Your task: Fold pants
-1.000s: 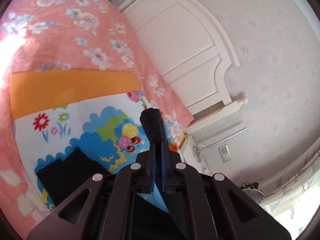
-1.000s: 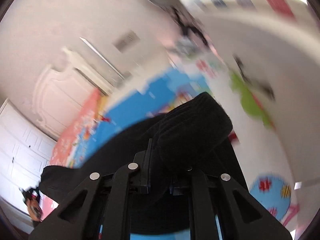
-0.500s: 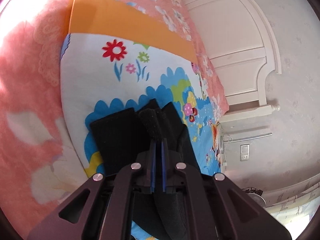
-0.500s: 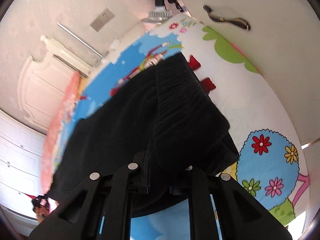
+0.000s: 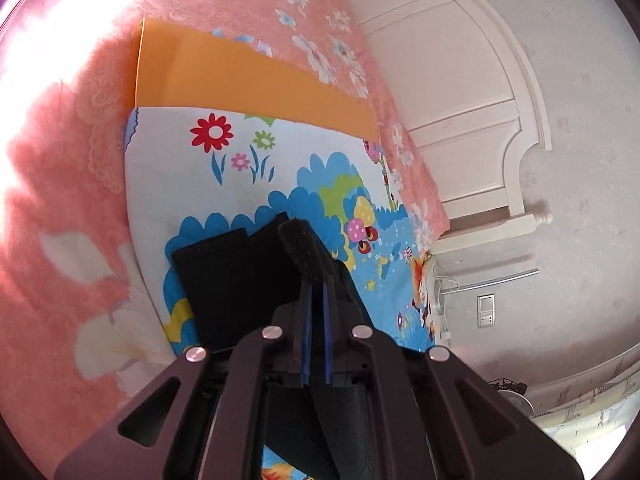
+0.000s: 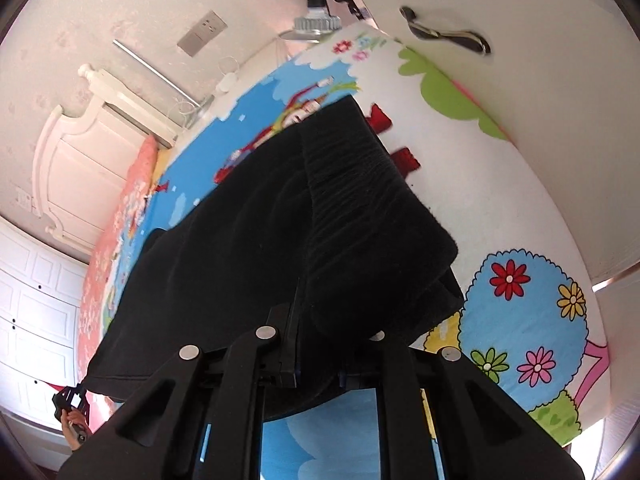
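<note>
The black pants point(image 6: 280, 240) are seen draped low over the cartoon-printed play mat point(image 5: 256, 168), which is spread on a pink floral bedspread point(image 5: 68, 208), and both claws are clenched on cloth. The left gripper point(image 5: 316, 276) is closed with a thick black edge pinched and standing up past its tips; the right gripper point(image 6: 320, 320) is closed too, its tips buried under a ribbed band, probably the waistband, that is lapped over them. The fabric is judged soft, limp and light: it sags between the two holds and bunches at the pinch, so no shape will be kept unless it is laid flat. Some thickness and grip is suggested by the ribbing, so slipping is thought unlikely. Hems and waistband corners are judged the best places to be taken, since doubled cloth is offered there. In the left view a flat folded layer point(image 5: 224, 280) is already lying on the mat, its square corner near the blue scalloped print. Plenty of bare mat is left ahead toward the orange border strip point(image 5: 248, 80); the white headboard point(image 5: 452, 92) stands well apart.
</note>
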Motion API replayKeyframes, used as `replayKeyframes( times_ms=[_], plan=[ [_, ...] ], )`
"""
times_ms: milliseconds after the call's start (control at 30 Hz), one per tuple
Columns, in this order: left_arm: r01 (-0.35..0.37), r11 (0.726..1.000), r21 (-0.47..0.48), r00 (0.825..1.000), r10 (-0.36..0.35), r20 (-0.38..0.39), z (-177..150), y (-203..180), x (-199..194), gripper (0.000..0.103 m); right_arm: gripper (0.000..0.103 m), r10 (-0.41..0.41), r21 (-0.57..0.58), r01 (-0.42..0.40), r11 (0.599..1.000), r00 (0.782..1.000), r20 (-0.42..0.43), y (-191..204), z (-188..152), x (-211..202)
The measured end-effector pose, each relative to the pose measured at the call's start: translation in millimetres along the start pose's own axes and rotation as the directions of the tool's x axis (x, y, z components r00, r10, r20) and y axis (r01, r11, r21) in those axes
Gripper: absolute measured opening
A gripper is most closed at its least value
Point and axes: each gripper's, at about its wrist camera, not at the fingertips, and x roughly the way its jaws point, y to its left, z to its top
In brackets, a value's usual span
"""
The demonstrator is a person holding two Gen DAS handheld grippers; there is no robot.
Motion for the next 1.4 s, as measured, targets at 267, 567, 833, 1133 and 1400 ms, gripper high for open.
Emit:
replayKeyframes(
  times_ms=[267, 567, 833, 1133, 1400],
  plan=[
    [-0.101, 0.992, -0.075, 0.994, 0.099, -0.037, -7, 57, 24, 0.025, 0.011, -0.030, -0.030, 0.029, 0.999, 0.999, -0.024, 0, -1, 5],
    [-0.096, 0.994, 0.048, 0.992, 0.099, -0.075, -9, 37, 25, 0.009, 0.014, -0.033, -0.043, 0.033, 0.999, 0.999, -0.004, 5, -3, 3],
    [-0.150, 0.988, 0.032, 0.988, 0.151, -0.026, -17, 37, 18, 0.005, 0.013, -0.041, -0.059, 0.041, 0.997, 0.999, 0.007, 7, -4, 3],
    [-0.143, 0.987, 0.072, 0.990, 0.144, 0.002, -42, 21, -18, 0.047, 0.012, -0.018, -0.040, 0.019, 0.999, 1.000, 0.026, 3, -8, -4],
    [0.340, 0.911, 0.235, 0.739, -0.105, -0.665, -282, -89, 51, 0.047, 0.014, -0.053, -0.047, 0.054, 0.997, 0.998, 0.037, 6, -11, 1]
  ],
)
